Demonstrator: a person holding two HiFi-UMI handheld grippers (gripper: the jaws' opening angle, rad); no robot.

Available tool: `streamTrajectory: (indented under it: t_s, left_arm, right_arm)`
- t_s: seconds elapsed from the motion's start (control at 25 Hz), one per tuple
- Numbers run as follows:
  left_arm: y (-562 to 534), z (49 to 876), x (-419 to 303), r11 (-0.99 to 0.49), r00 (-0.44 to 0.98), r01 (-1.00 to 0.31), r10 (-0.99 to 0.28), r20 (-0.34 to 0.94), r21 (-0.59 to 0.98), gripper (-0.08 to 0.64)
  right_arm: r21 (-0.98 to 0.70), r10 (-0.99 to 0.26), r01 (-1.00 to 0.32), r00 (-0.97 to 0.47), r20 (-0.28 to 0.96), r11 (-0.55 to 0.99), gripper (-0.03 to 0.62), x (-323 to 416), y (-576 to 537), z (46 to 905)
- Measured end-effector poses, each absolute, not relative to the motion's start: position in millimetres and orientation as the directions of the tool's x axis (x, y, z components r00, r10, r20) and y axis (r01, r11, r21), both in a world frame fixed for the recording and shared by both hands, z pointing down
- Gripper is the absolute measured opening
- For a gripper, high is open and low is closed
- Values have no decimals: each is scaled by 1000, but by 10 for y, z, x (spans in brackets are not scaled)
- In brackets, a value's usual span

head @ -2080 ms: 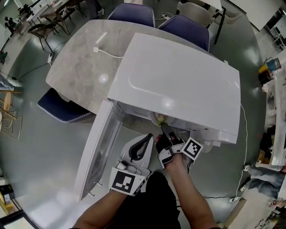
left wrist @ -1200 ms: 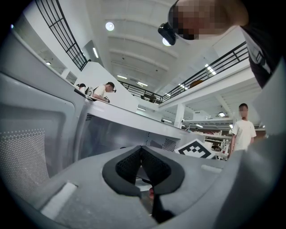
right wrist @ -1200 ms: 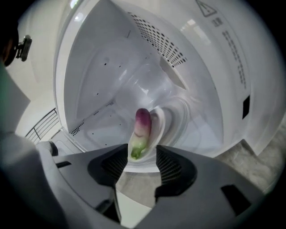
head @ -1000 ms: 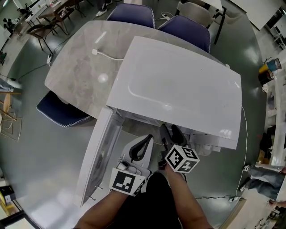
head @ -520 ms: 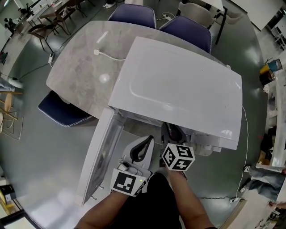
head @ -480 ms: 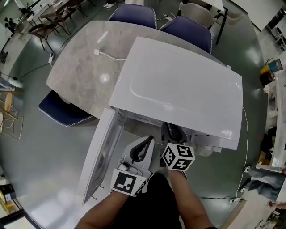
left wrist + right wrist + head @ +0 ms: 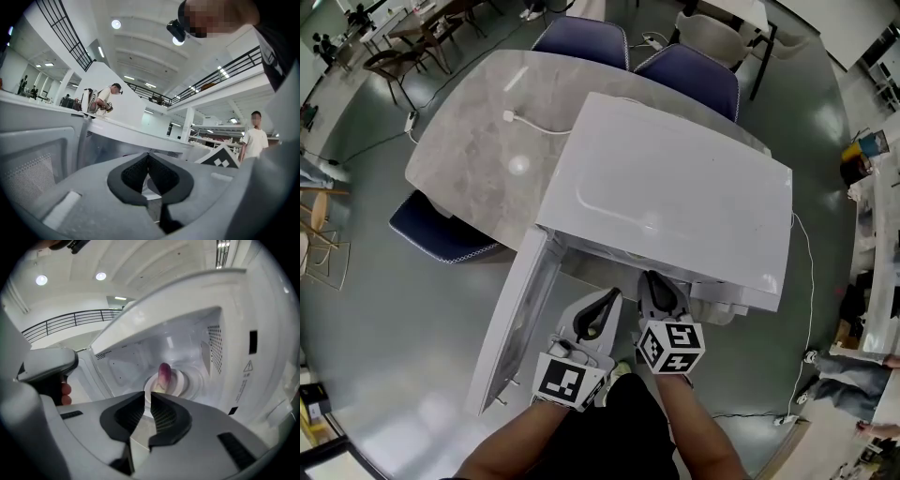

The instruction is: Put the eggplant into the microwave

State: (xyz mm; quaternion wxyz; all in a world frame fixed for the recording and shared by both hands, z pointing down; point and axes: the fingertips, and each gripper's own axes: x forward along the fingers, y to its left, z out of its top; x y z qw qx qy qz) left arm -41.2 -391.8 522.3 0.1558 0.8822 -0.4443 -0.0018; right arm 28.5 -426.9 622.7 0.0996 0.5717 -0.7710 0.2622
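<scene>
Eggplant (image 7: 164,376) sits inside the microwave (image 7: 675,187) now, right gripper (image 7: 148,398) backed out with fingers just closing on nothing, left gripper (image 7: 148,164) clenched empty, so basically done.

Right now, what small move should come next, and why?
Probably swing the microwave door shut with the left hand-held gripper: the eggplant already rests on the turntable inside, and the right hand-held gripper, jaws just closed further on nothing, is apart from it.

bright overhead light — glare spots on table (image 7: 517,165) and microwave (image 7: 675,187), fisheye bending at the edges
</scene>
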Motion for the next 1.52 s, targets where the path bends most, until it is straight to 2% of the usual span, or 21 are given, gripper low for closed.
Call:
streamTrajectory:
  t_s: [0.16,0.72,0.88,1.16,1.52]
  left_arm:
    - [-3798,5014,-322,-564,613,-779,-776,145,274,9]
    - [-3221,4051,52,-600,641,-756,-760,108,260,9]
    - [-3005,3927,139,-591,633,-761,-767,104,268,9]
    - [-2750,3618,181,-595,614,-781,-787,64,191,9]
    - [-2496,3554,239,-574,588,-803,-807,54,161,9]
  right_arm:
    - [-291,-822,-922,-366,436,257,4,269,-4041,5825]
    - [-275,-835,-871,-476,275,406,2,426,-3446,4339]
    - [-246,-825,-861,-502,259,446,0,478,-3246,4134]
    - [-219,-832,-854,-513,210,472,0,570,-2942,3823]
    - [-205,-828,-845,-529,186,494,0,644,-2688,3733]
